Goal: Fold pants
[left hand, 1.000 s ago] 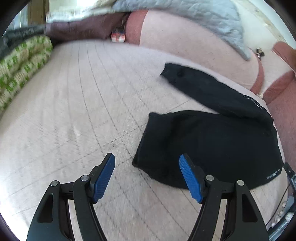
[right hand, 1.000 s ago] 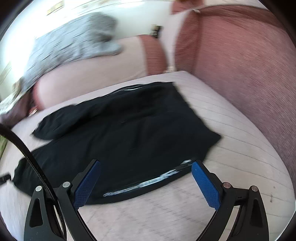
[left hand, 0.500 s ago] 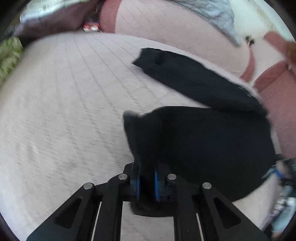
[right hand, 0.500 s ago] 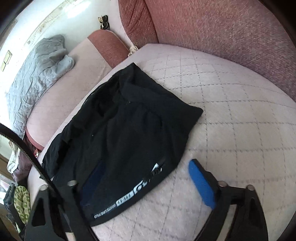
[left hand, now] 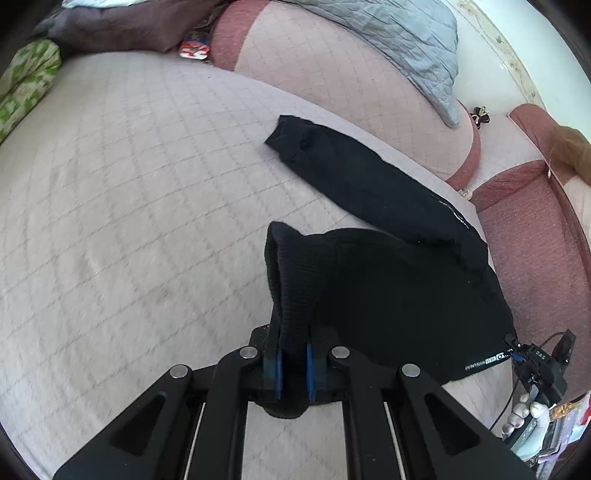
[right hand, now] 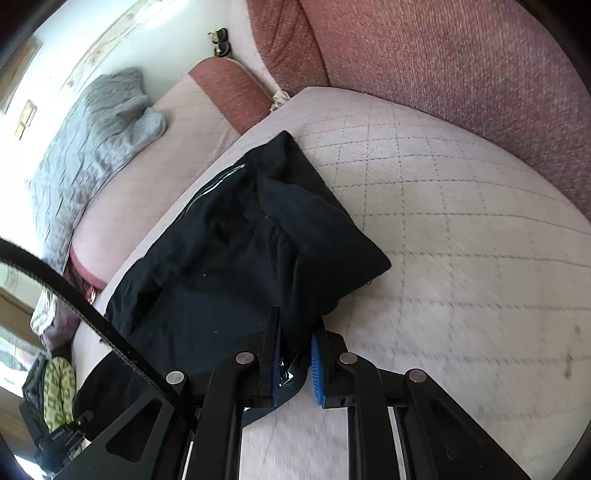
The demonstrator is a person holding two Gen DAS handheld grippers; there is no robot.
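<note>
The black pants (left hand: pixel 399 295) lie on a pale quilted cushion (left hand: pixel 129 184). One leg (left hand: pixel 354 181) stretches away toward the back. My left gripper (left hand: pixel 291 369) is shut on the near leg's cuff, which stands pinched up between the blue pads. In the right wrist view the pants (right hand: pixel 240 251) lie ahead and to the left. My right gripper (right hand: pixel 297 369) is shut on the near edge of the pants by the white print, lifting it slightly.
A pink and red sofa back (left hand: pixel 332 74) with a grey quilt (left hand: pixel 399 37) runs behind. A red backrest (right hand: pixel 461 66) rises on the right. A green patterned cushion (left hand: pixel 22 85) and dark cloth (left hand: pixel 110 26) lie at far left.
Both grippers were open a second ago. The left one closed on the cuff first and has raised it. The right one has now closed on the near edge of the pants.
</note>
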